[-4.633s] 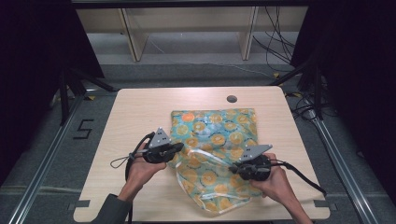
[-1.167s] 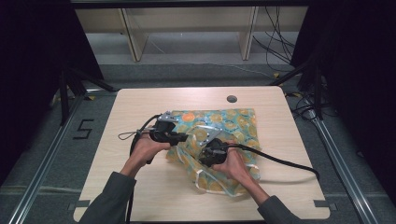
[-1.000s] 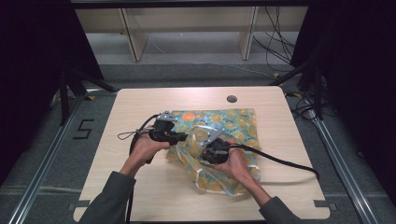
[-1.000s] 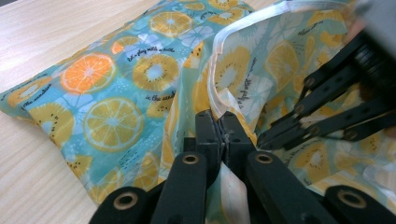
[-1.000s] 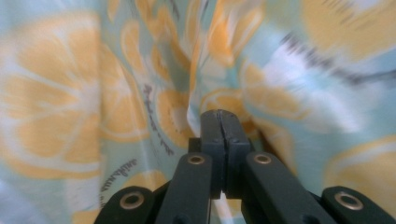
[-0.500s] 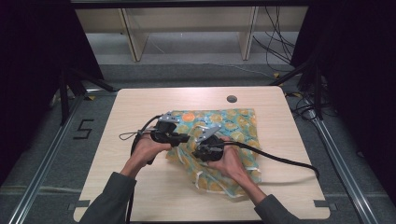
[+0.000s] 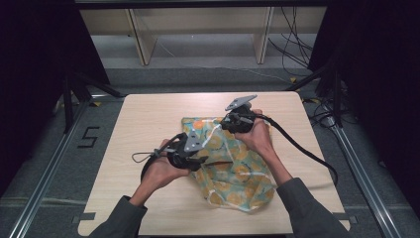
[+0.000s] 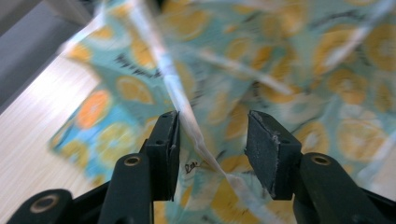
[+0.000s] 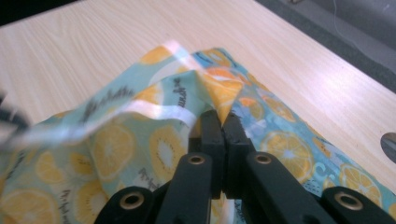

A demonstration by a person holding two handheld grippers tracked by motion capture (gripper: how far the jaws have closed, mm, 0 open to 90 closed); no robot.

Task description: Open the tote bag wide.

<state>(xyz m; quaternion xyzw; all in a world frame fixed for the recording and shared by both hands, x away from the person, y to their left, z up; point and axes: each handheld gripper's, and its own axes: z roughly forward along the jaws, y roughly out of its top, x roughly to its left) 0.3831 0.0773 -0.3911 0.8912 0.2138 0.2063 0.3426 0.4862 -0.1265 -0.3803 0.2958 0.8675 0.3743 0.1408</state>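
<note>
A thin cloth (image 7: 233, 168) printed with orange and lemon slices on teal, edged with a white band, lies crumpled at the middle of the table (image 7: 148, 114). The right gripper (image 9: 219, 126) has its jaws pressed together on a raised fold. The left gripper (image 8: 212, 140) has its jaws spread, a white-edged ridge between them. Bare tabletop surrounds the cloth, widest on the left.
</note>
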